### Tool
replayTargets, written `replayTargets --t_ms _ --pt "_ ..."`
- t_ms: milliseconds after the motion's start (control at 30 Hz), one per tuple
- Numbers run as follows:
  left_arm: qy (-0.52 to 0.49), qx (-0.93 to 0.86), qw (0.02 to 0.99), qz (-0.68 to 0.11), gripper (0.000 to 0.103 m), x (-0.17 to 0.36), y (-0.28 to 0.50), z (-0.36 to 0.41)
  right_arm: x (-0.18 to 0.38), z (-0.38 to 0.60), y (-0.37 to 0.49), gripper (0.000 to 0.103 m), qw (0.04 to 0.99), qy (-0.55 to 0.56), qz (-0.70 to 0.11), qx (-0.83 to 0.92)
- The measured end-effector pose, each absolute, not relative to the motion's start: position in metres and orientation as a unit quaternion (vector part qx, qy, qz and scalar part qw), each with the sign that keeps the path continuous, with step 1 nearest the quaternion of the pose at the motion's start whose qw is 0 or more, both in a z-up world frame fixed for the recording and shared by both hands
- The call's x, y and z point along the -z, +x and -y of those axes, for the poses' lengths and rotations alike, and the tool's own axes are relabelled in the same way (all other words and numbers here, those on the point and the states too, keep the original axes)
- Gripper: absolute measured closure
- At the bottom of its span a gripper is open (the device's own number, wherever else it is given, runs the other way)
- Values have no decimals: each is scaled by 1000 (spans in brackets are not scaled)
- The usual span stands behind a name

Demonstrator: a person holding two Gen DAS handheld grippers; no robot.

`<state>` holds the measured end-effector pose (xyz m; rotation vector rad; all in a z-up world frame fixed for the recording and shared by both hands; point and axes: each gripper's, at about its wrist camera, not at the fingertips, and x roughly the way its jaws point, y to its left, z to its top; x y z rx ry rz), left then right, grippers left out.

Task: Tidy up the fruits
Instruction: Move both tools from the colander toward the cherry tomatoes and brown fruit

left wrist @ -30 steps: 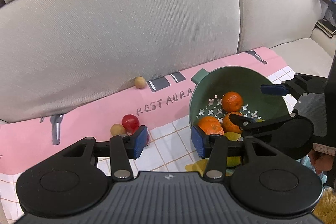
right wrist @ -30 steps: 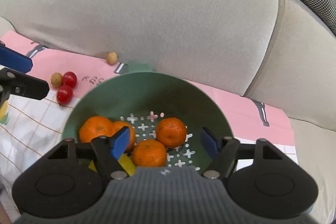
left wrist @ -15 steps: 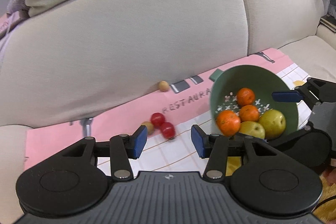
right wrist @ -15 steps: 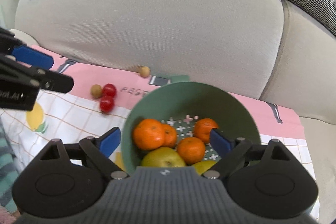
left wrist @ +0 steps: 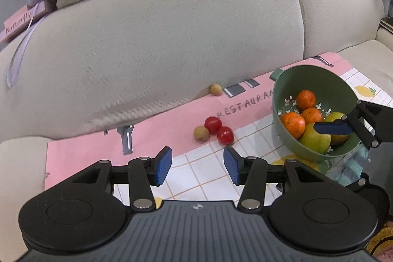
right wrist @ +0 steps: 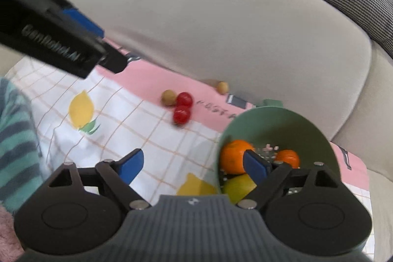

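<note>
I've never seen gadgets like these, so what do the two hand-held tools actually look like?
Both match: the left tool and right tool have matte black bodies with ribbed tops, round side discs, silver pivot pins and blue fingertip pads. White lettering runs along one finger's side. No cables show.

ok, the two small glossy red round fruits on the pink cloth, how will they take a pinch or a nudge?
The small glossy red round fruits are near spheres lying loose on the pink cloth, so a nudge probably rolls them. The shiny skin looks slick, so they may squirt out from between flat pads. They look thin-skinned, likely soft, so a hard pinch could bruise or split one.
</note>
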<state>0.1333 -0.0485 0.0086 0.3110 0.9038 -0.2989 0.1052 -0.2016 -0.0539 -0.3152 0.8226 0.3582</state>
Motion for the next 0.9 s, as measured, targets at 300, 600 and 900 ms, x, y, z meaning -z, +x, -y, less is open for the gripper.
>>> replayTargets --t_ms 300,600,900 --pt "127 159 871 -447 46 9 136 37 67 188 106 37 888 -170 -401 -149" --pt "113 181 858 -467 46 31 147 39 82 177 111 52 887 -227 -376 -141" --pt "105 195 849 -480 46 48 159 40 98 161 115 52 876 -294 -351 -153"
